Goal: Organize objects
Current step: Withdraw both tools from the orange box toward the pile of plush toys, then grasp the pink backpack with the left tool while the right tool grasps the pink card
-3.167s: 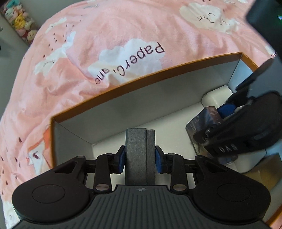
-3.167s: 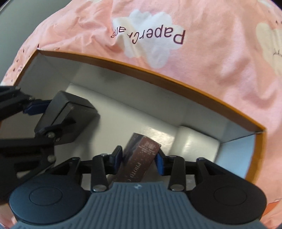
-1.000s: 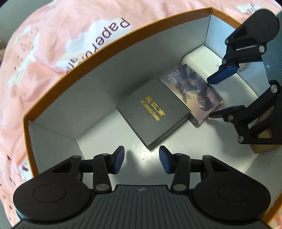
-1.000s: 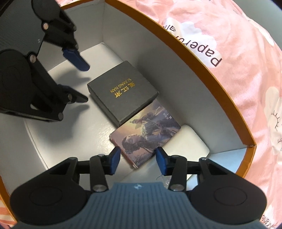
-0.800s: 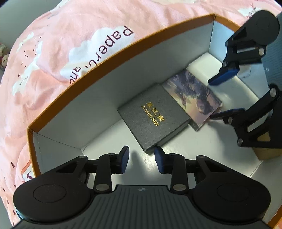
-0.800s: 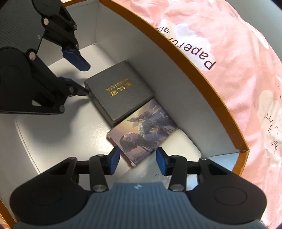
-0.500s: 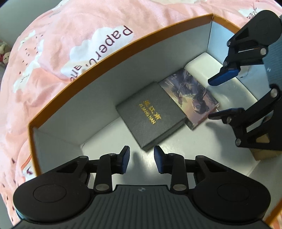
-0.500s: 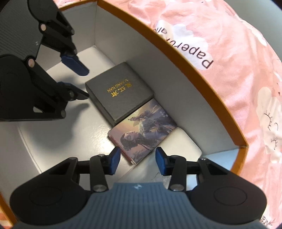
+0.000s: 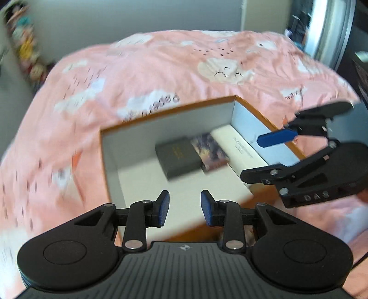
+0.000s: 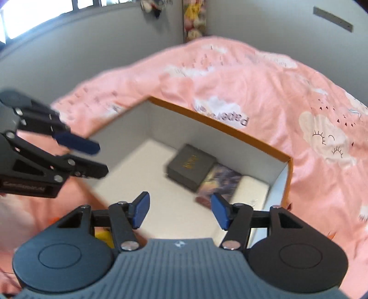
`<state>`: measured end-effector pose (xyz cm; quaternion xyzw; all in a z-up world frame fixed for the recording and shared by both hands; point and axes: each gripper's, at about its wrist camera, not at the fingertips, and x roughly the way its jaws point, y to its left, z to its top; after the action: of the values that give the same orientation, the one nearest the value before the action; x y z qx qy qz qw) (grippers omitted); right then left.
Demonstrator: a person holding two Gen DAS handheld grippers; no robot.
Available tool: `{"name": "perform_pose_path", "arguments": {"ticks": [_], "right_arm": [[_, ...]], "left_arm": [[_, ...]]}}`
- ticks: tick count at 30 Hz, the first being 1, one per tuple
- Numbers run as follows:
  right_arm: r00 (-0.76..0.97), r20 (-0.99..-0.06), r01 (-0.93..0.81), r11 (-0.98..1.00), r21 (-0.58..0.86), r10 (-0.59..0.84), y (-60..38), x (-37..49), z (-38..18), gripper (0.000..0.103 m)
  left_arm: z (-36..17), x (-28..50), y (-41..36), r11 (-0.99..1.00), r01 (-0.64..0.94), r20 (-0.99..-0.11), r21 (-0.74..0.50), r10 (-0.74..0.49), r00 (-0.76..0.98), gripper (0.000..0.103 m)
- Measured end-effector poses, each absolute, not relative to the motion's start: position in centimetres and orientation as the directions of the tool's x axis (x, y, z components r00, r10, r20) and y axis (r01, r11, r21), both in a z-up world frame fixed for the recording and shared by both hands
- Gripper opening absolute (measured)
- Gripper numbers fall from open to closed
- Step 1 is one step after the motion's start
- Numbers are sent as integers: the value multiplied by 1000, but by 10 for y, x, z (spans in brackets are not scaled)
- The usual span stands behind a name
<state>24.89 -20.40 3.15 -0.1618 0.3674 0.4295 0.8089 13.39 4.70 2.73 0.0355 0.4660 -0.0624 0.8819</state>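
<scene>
An orange-edged white box (image 9: 165, 111) (image 10: 216, 122) lies on a pink bed. Inside, side by side along the far wall, lie a dark grey box with gold lettering (image 9: 177, 156) (image 10: 191, 166), a picture-covered photo book (image 9: 211, 154) (image 10: 220, 181) and a white flat box (image 9: 241, 154) (image 10: 253, 188). My left gripper (image 9: 185, 210) is open and empty, held above the box's near side; it also shows in the right wrist view (image 10: 92, 158). My right gripper (image 10: 179, 210) is open and empty above the box; it also shows in the left wrist view (image 9: 264, 156).
The pink cloud-print bedspread (image 9: 161, 69) (image 10: 276, 87) surrounds the box. Grey walls stand behind, with plush toys (image 9: 25, 46) (image 10: 195, 20) hanging at the corner. A yellow item (image 10: 103, 237) peeks out below my right gripper. A window (image 10: 41, 13) is at the far left.
Both grippers have pulled up and back out of the box, so it now looks smaller and farther. Earlier each had released its item into the box. The right gripper's jaws have opened wider.
</scene>
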Motion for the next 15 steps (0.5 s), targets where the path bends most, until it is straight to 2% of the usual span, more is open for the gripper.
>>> {"name": "perform_pose_path", "arguments": {"ticks": [4,9,13,15], "right_arm": [[375,-707,-824,565,41,599,-210,195,2,62],[275,-725,-839,526,139,631,-208,148,-15,60],[167,-762,-864,465,192,626,-187,121,-38,47],[141,-792,-872,453,186,595,-173,112,-54,47]], "left_arm": [[17,94,58,994,59,-862,-89,-107,496,39],[-5,55,76,988,-47,-894,-145,-110,433,39],[-22,36,86,978,-106,-915,-182,-129,384,39],[-28,29,91,973,-132,-919,-188,-127,373,39]]}}
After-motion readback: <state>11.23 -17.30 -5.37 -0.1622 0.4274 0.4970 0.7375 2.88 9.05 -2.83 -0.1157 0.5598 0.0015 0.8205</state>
